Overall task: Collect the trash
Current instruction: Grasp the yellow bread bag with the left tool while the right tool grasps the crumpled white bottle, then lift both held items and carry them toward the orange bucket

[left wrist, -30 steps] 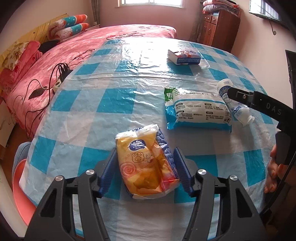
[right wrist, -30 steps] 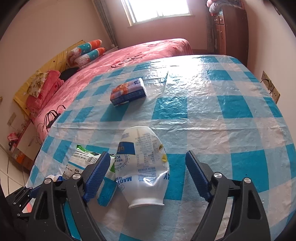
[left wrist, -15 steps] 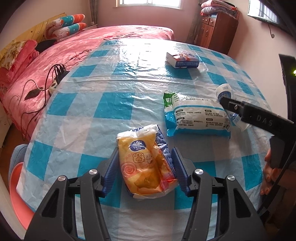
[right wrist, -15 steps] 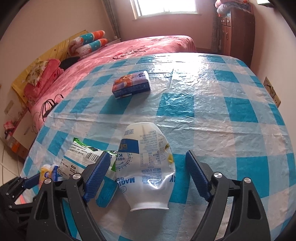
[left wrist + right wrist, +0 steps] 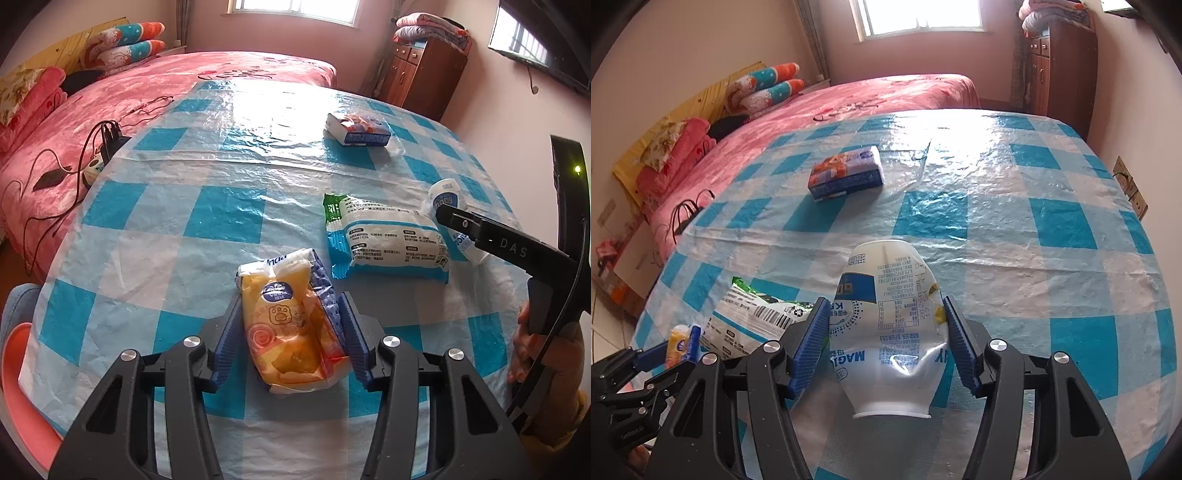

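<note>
Two grippers clamp trash near the table's front edge (image 5: 295, 439): the left gripper (image 5: 290, 334) pinches a crinkled yellow tissue pack (image 5: 291, 325), the right gripper (image 5: 884, 341) squeezes a dented white bottle (image 5: 888, 328) lying on its side, a white-and-blue packet (image 5: 388, 236) between them, checkered cloth (image 5: 1034, 221) stretching bare beyond.

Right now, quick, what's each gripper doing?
Left gripper: jaws shut on the yellow tissue pack.
Right gripper: jaws shut on the white bottle.
</note>
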`<control>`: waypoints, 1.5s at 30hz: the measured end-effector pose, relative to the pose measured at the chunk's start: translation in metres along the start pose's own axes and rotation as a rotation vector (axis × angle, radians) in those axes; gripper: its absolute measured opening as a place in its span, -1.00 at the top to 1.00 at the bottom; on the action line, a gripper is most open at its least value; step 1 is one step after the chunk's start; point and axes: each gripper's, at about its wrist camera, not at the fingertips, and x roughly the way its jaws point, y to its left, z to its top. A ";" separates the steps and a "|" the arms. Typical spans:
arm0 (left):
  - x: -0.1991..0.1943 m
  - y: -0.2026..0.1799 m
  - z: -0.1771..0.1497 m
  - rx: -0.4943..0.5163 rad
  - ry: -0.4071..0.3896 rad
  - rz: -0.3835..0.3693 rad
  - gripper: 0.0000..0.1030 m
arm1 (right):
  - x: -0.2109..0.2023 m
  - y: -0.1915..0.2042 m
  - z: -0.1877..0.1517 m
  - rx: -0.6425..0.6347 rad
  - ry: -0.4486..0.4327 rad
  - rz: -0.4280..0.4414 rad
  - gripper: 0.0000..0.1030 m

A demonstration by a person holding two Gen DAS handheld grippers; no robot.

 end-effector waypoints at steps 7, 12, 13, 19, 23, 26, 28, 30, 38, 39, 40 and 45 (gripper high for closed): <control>-0.004 0.009 -0.002 -0.020 -0.010 -0.042 0.05 | -0.012 0.006 -0.002 -0.008 -0.060 -0.003 -0.20; -0.008 0.019 -0.004 -0.037 -0.018 -0.060 0.09 | -0.024 0.012 -0.001 0.004 -0.099 0.041 -0.20; -0.009 0.022 -0.004 -0.039 -0.019 -0.061 0.09 | -0.028 0.014 0.000 0.006 -0.112 0.053 -0.20; -0.010 0.036 -0.004 -0.051 -0.028 -0.063 0.09 | -0.046 0.025 0.004 0.020 -0.155 0.141 -0.20; -0.012 0.044 -0.005 -0.070 -0.036 -0.067 0.11 | -0.050 0.037 0.005 0.006 -0.155 0.174 -0.20; -0.015 0.053 -0.006 -0.091 -0.042 -0.072 0.11 | -0.050 0.049 0.003 -0.009 -0.144 0.197 -0.20; -0.018 0.059 -0.007 -0.102 -0.050 -0.076 0.11 | -0.050 0.056 0.001 -0.019 -0.135 0.213 -0.20; -0.021 0.065 -0.007 -0.114 -0.058 -0.080 0.11 | -0.050 0.066 0.000 -0.033 -0.125 0.227 -0.20; -0.033 0.091 -0.011 -0.179 -0.085 -0.119 0.11 | -0.044 0.105 -0.011 -0.086 -0.074 0.289 -0.20; -0.034 0.095 -0.011 -0.185 -0.091 -0.119 0.12 | -0.043 0.111 -0.012 -0.092 -0.065 0.300 -0.20; -0.036 0.097 -0.012 -0.189 -0.093 -0.120 0.12 | -0.041 0.115 -0.014 -0.095 -0.056 0.312 -0.20; -0.041 0.115 -0.017 -0.214 -0.113 -0.116 0.12 | -0.036 0.140 -0.021 -0.115 -0.016 0.362 -0.20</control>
